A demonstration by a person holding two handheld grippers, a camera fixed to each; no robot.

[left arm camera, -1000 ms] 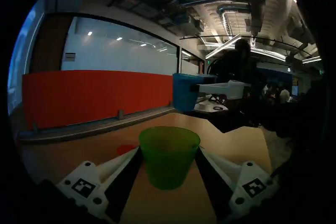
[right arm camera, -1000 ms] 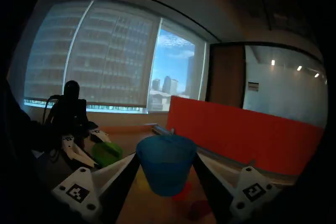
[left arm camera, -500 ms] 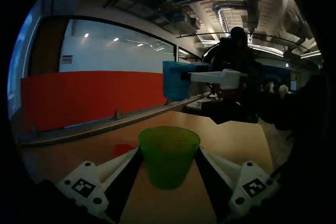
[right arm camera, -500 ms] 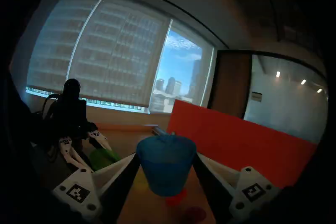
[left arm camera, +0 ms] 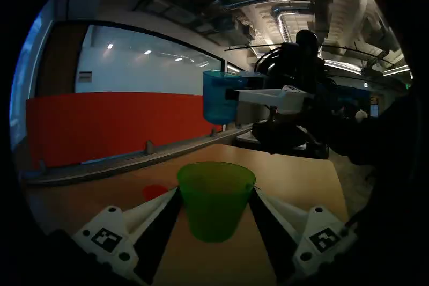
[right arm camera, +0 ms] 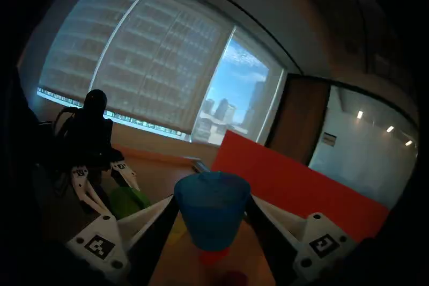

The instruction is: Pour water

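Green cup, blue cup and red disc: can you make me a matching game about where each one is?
Things:
1. green cup
2. blue cup
3. red disc

Places:
A. lying on the table
B. held by the right gripper, up in the air
C. held by the left gripper

Pairs: 1-C, 2-B, 3-A

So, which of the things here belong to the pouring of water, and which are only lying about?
Belong to the job:
- green cup, held in the left claw
- blue cup, held in the right claw

Only lying about:
- small red object on the table
- red partition
- window
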